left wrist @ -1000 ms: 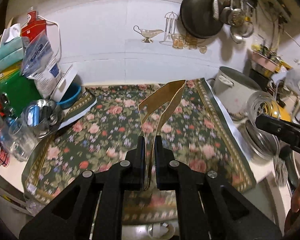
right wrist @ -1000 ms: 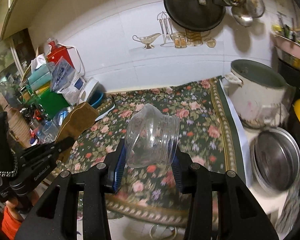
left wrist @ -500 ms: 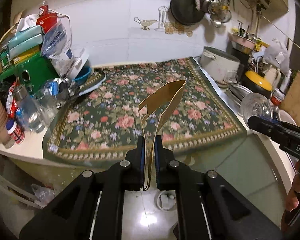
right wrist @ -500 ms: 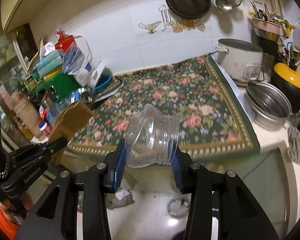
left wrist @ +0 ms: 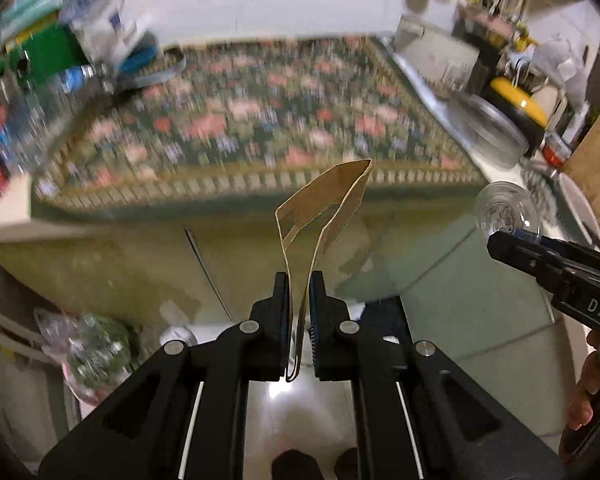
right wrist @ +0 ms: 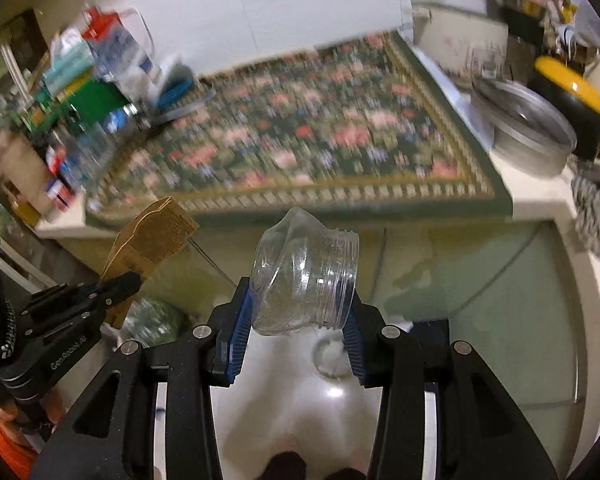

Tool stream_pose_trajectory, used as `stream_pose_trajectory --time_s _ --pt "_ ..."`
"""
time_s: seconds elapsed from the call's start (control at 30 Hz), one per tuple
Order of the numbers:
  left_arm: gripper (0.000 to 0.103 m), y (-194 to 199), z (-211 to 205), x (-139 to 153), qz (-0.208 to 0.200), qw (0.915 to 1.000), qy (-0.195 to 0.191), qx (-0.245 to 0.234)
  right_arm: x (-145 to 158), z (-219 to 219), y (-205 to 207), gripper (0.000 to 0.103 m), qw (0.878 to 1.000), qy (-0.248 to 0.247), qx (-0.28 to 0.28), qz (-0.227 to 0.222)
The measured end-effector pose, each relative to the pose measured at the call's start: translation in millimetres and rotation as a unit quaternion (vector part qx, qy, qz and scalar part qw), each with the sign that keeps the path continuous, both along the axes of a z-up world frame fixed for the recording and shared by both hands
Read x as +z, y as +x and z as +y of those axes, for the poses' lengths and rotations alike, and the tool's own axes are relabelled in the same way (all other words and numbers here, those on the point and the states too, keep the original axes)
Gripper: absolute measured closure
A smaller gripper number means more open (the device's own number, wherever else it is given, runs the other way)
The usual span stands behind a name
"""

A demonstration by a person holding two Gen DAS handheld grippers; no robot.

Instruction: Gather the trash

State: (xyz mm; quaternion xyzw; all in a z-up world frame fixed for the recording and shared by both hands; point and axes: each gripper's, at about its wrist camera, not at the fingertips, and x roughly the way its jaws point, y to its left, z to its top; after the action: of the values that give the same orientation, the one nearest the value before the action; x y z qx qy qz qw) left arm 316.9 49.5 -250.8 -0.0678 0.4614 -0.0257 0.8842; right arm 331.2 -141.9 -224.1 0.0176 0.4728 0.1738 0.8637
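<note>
Left wrist view: our left gripper has its jaws clamped on a flattened brown cardboard piece, held in the air off the table's front edge. Our right gripper has its jaws pinching a crushed clear plastic jar above the white floor.

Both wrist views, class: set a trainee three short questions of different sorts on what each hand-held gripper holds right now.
1. True or false: the left hand-held gripper pinches a brown paper bag.
2. What does the right hand-held gripper hold? A) mug B) crushed clear plastic jar C) spoon
3. Fill in: both items hang over the ____, short of the floral cloth.

Key: 1 true; 2 B; 3 floor.
</note>
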Motion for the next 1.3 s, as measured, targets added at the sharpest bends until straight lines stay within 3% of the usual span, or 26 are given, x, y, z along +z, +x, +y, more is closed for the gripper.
stream_pose_trajectory --time_s 0.23,0.43,0.63,0.83,0.9,0.97,1.0,1.13,1.3 --pt "0.095 9 -31 -129 0.078 0.9968 -0.012 0.015 -108 -23 14 0.065 0.998 -0.034 0.007 0.058" --pt "0.095 16 -55 -250 0.154 0.9876 -0.026 -0.003 -201 -31 27 0.065 0.993 -0.05 0.01 0.105" --pt "0.094 32 -65 -325 0.184 0.9825 -0.02 -0.018 -263 -19 42 0.065 0.99 -0.047 0.03 0.131" --pt "0.084 58 -60 -347 0.165 0.985 -0.046 -0.02 -289 -8 56 0.064 0.99 -0.037 0.048 0.125" --pt "0.062 63 -57 -347 0.145 0.9879 -0.053 -0.019 -292 -7 59 0.062 0.991 -0.039 0.047 0.121" --pt "0.056 66 -57 -352 0.137 0.9895 -0.045 -0.016 -297 -7 62 0.047 0.99 -0.046 0.044 0.127" --pt "0.056 67 -57 -355 0.139 0.9892 -0.042 -0.016 -299 -9 63 0.041 0.99 -0.047 0.04 0.129" --pt "0.056 66 -57 -366 0.167 0.9847 -0.046 -0.019 -301 -17 64 0.041 0.989 -0.051 0.031 0.137" --pt "0.056 55 -64 -341 0.171 0.9842 -0.035 -0.029 -283 -31 64 0.041 0.988 -0.045 0.018 0.145"
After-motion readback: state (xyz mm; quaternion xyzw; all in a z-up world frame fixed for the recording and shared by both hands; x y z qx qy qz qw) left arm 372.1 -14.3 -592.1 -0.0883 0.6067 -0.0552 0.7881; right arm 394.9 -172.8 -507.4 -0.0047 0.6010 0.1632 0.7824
